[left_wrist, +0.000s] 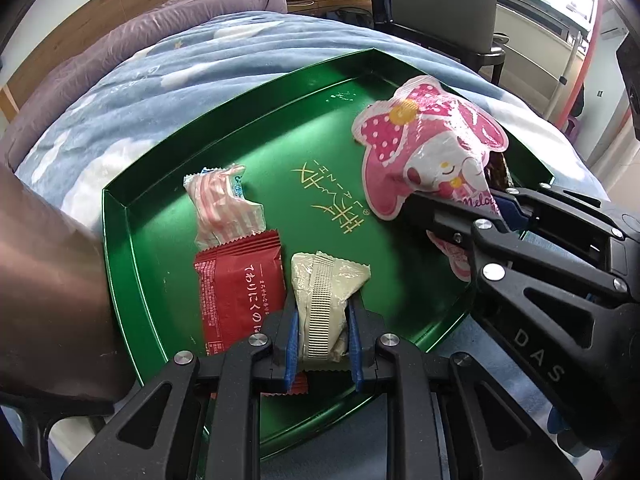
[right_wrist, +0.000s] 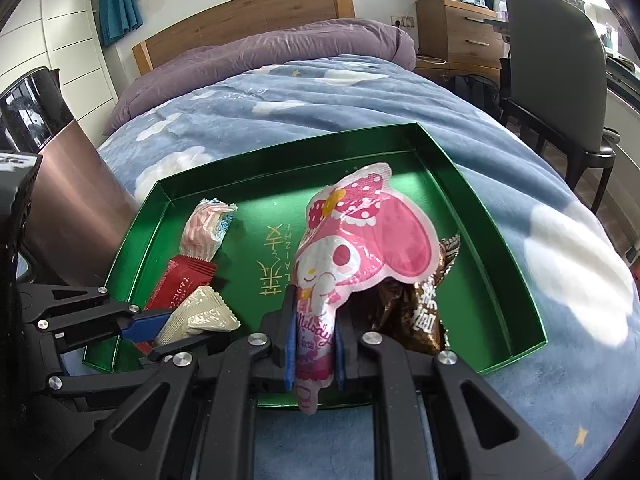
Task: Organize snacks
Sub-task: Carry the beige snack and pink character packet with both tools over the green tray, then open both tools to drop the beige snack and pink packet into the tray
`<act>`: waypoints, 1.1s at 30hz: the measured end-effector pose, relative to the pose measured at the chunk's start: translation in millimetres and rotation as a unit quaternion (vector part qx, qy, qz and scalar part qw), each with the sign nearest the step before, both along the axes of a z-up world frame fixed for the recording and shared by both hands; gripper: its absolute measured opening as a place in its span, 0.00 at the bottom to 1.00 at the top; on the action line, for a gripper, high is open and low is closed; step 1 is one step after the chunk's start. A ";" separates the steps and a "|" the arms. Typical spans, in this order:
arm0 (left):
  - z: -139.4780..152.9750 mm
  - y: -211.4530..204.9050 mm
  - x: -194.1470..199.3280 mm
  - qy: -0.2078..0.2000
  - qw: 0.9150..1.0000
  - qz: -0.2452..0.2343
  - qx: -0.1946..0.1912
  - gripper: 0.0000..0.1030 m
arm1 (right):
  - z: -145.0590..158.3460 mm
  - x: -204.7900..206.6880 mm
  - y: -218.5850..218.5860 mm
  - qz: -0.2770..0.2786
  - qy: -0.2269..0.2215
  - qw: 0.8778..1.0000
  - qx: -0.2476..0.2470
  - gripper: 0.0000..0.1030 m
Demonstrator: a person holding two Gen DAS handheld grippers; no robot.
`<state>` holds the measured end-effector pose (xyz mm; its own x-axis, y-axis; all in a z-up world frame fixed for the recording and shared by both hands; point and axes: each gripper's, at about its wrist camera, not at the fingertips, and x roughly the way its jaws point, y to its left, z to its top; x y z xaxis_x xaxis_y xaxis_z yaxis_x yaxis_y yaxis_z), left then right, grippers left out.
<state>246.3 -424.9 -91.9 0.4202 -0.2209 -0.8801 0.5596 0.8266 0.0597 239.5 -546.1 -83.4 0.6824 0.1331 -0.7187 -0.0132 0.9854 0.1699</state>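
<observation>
A green tray (left_wrist: 132, 248) (right_wrist: 492, 240) lies on the bed. My left gripper (left_wrist: 323, 336) (right_wrist: 176, 326) is shut on a beige snack packet (left_wrist: 326, 296) (right_wrist: 200, 314), held low over the tray's near edge. My right gripper (right_wrist: 313, 334) (left_wrist: 490, 200) is shut on the bottom of a pink cartoon-character packet (right_wrist: 360, 240) (left_wrist: 424, 140), which stands upright over the tray's right side. In the tray lie a red packet (left_wrist: 236, 284) (right_wrist: 180, 278), a pink-striped packet (left_wrist: 224, 208) (right_wrist: 204, 228) and a brown packet (right_wrist: 420, 308), partly hidden behind the pink one.
The tray rests on a blue cloud-print blanket (right_wrist: 320, 88) with a purple duvet (right_wrist: 260, 52) at the headboard. A dark brown object (left_wrist: 44, 280) (right_wrist: 72, 200) stands at the tray's left. A grey chair (right_wrist: 560, 72) and a wooden drawer unit (right_wrist: 456, 28) stand to the right.
</observation>
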 end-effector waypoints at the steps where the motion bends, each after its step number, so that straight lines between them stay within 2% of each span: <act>1: -0.1 0.0 0.4 -0.001 1.000 0.002 0.000 0.17 | 0.0 -0.2 1.2 0.002 0.001 1.000 0.000 0.00; 11: 1.8 9.5 4.5 0.012 1.000 0.015 0.001 0.18 | 0.0 -5.3 10.9 0.001 0.005 1.000 -0.006 0.00; 13: 3.5 11.1 5.3 0.013 1.000 0.018 0.001 0.22 | 0.0 -5.8 10.6 -0.001 0.006 1.000 -0.008 0.00; 16: 6.5 14.2 5.4 0.006 1.000 0.022 0.007 0.34 | 0.3 -9.2 9.4 -0.006 0.007 1.000 -0.012 0.00; 19: 9.0 19.8 6.3 0.009 1.000 0.029 0.006 0.40 | 1.2 -13.0 7.0 -0.008 0.011 1.000 -0.016 0.11; 24: 17.7 25.4 3.3 0.004 1.000 0.030 0.003 0.45 | 8.9 -21.5 6.2 -0.009 0.009 1.000 -0.023 0.18; 26: 23.1 28.0 0.7 0.000 1.000 0.030 0.001 0.47 | 13.3 -26.0 6.0 -0.010 0.007 1.000 -0.027 0.27; 33: 42.9 38.5 -17.0 -0.009 1.000 0.027 -0.005 0.48 | 35.1 -48.3 2.6 -0.027 -0.003 0.999 -0.029 0.31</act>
